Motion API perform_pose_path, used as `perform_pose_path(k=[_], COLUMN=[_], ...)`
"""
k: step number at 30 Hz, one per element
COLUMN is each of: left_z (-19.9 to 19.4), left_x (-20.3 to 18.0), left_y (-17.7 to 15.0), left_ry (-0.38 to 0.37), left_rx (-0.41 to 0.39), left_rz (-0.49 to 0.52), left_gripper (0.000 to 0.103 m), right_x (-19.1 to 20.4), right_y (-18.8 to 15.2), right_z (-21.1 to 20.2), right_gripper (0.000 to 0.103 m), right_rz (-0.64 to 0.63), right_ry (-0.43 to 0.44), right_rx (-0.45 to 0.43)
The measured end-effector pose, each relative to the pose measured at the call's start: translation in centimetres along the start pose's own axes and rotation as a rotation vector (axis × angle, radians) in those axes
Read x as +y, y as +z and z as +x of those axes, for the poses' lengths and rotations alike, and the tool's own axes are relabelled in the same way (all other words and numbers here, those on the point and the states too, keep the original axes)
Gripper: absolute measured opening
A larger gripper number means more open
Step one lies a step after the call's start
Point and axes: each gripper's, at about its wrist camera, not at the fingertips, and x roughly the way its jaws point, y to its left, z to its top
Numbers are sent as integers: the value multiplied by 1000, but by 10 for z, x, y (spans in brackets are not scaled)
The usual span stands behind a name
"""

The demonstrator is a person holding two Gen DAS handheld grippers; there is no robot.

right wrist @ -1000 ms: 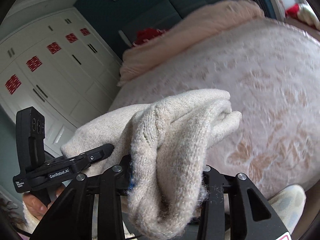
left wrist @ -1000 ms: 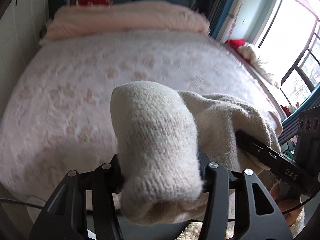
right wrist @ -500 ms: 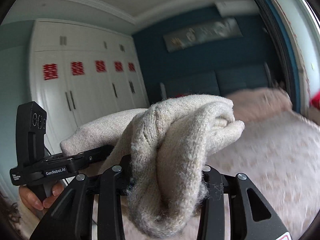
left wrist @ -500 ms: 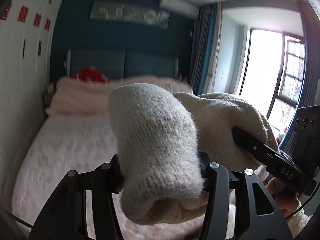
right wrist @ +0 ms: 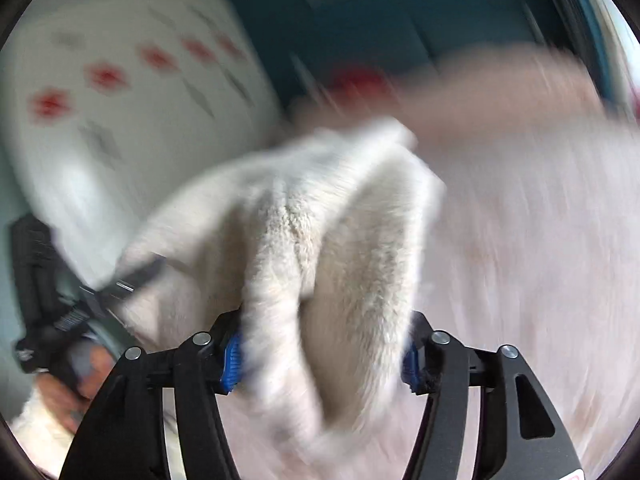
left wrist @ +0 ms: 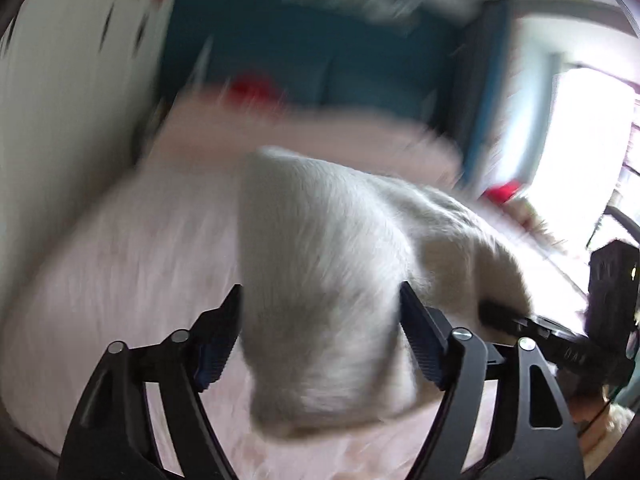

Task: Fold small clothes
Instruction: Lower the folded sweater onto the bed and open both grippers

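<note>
A cream knitted garment (left wrist: 328,280) is held between both grippers above the pink bed. My left gripper (left wrist: 320,332) is shut on one bunched end of it. My right gripper (right wrist: 324,352) is shut on the other bunched end (right wrist: 332,264). Each gripper shows in the other's view: the right one (left wrist: 560,344) at the right edge, the left one (right wrist: 80,300) at the left edge, both gripping the knit. Both views are motion-blurred.
The pink patterned bedspread (left wrist: 120,280) lies below and ahead. A folded pink blanket (left wrist: 304,132) and a red item (left wrist: 256,84) lie at the headboard. White wardrobes (right wrist: 120,120) stand on the left and a bright window (left wrist: 592,152) on the right.
Both grippers tipped up toward the wall, then swung back down toward the bed, still holding the knit. The current frames are blurred by this fast motion.
</note>
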Motion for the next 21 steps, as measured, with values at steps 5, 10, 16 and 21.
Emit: perform_pose_path(k=[5,10,16,21], left_z=[31,11,66,100], left_x=[60,50,42,37], left_y=[-68,-53,-49,-67], left_ry=[79,-10,36,146], left_rx=[176,123,199,321], left_rz=[-208,-275,-222,-117], left_gripper=[58,77,57,51], right_x=[-51,-36,-31,-26], right_y=[-65,-39,-31,-49], right_z=[22,18,68,95], right_gripper=[49,69,16,15], right_rz=[189,137,89,-7], right_ry=[-24,-16,-36,-132], right_rx=[149,112,172,242])
